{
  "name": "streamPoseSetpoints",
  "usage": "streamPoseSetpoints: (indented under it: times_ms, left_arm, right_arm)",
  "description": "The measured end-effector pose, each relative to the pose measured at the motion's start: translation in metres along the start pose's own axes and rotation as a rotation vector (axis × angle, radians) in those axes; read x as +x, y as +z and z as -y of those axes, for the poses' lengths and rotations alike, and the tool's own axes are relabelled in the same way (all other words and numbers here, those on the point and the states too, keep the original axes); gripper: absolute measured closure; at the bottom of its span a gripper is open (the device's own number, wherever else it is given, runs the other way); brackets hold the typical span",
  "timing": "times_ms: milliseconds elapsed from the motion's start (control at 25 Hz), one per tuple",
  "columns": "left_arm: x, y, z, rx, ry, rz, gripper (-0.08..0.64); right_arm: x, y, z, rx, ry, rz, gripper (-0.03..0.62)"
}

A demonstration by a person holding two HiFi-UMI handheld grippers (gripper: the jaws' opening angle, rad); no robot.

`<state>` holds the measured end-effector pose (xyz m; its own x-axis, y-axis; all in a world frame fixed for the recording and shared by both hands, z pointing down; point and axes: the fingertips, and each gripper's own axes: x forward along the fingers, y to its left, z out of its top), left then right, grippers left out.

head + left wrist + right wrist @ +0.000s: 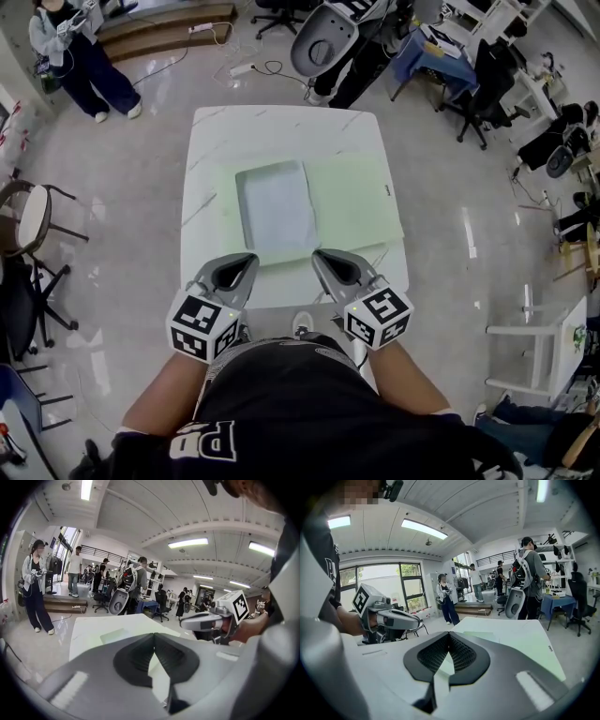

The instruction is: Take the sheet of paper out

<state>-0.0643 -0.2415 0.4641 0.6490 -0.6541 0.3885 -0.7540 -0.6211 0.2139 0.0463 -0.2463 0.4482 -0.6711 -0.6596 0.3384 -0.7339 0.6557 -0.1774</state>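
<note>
A pale green folder (352,202) lies open on the white marble table (281,127). A white sheet of paper (277,208) rests on its left half. My left gripper (251,256) hovers at the table's near edge, just short of the folder's front edge, shut with nothing in it. My right gripper (316,253) is beside it, level with it, also shut and empty. In the left gripper view the jaws meet at the tip (153,634), with the right gripper (206,620) alongside. In the right gripper view the jaws (449,633) meet above the folder (525,644).
A person (80,56) stands at the far left by a wooden step. Office chairs (323,37) and another person stand beyond the table's far edge. A round stool (33,216) is to the left, a white rack (548,347) to the right.
</note>
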Motion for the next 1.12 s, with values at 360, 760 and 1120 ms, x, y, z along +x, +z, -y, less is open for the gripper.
streamPoseSetpoints:
  times_ms: [360, 760, 1120]
  left_arm:
    - [0.0024, 0.0019, 0.004, 0.005, 0.003, -0.001, 0.502]
    - [0.0028, -0.0007, 0.0068, 0.006, 0.004, -0.001, 0.503]
    - [0.007, 0.0021, 0.0071, 0.012, -0.005, -0.01, 0.503]
  right_arm:
    - [-0.0018, 0.0021, 0.0018, -0.003, 0.007, 0.011, 0.591]
    - [-0.0035, 0.0012, -0.0007, -0.016, 0.016, 0.018, 0.585]
    - [0.0006, -0.0009, -0.0009, -0.027, 0.034, -0.014, 0.541]
